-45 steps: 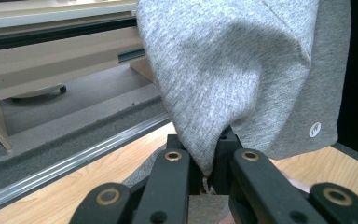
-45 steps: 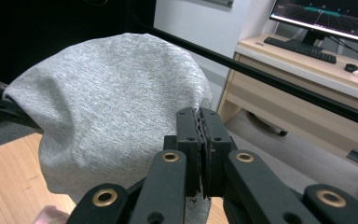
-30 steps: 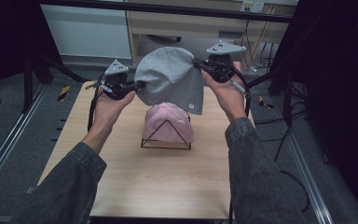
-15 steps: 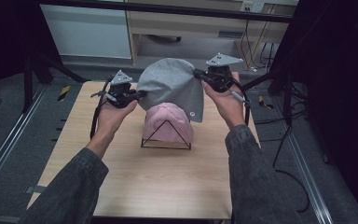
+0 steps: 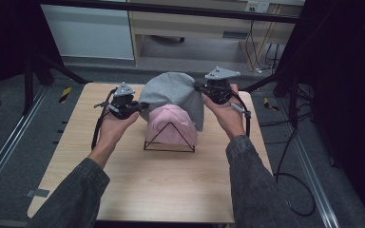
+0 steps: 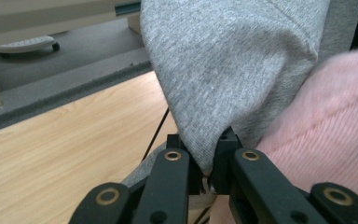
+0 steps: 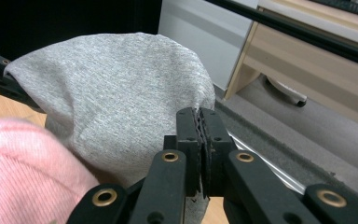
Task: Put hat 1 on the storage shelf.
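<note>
My left gripper (image 5: 140, 106) and right gripper (image 5: 198, 87) each clamped on an edge of the grey knit fabric cap (image 5: 171, 90), stretched over the pink corduroy cap (image 5: 171, 124) on a black wire stand (image 5: 168, 137), near the wooden table's (image 5: 123, 175) far edge

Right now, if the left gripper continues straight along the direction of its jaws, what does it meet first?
The left gripper is shut on the grey cap; straight on lies that cloth, then probably the pink cap just beside it.

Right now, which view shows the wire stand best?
The high view: the whole black triangular stand shows under the pink cap. The left gripper view shows one thin rod of it; in the right gripper view I cannot make it out.
</note>
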The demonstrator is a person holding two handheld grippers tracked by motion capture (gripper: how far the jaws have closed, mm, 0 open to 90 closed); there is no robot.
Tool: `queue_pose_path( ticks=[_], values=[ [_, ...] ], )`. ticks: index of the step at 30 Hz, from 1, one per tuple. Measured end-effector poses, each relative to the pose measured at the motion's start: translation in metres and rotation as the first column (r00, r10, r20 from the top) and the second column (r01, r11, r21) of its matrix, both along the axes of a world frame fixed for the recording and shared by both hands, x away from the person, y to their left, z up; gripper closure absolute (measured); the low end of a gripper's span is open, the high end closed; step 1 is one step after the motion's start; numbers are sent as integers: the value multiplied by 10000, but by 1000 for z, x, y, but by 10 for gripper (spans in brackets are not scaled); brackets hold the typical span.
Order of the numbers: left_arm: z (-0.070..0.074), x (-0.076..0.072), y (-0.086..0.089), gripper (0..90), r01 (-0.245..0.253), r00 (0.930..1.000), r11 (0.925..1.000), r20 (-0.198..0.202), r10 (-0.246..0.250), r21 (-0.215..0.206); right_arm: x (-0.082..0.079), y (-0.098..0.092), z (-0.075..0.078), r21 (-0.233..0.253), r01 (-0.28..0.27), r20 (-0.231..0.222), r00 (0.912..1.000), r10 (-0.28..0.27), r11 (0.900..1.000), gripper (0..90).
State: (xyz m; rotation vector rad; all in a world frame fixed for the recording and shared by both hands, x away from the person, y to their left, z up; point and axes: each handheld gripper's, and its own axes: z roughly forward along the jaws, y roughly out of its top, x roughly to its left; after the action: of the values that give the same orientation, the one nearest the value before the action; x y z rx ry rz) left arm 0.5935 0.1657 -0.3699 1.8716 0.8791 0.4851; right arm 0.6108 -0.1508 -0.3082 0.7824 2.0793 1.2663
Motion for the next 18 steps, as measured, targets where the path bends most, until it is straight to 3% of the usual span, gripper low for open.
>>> queue_pose_path(
  ticks=[18],
  values=[
    [-30,-3,3,865,-54,9985,9999,-547,59,98,-5,-4,-37,73,72,-501,9987,-68,9999,879]
  ],
)
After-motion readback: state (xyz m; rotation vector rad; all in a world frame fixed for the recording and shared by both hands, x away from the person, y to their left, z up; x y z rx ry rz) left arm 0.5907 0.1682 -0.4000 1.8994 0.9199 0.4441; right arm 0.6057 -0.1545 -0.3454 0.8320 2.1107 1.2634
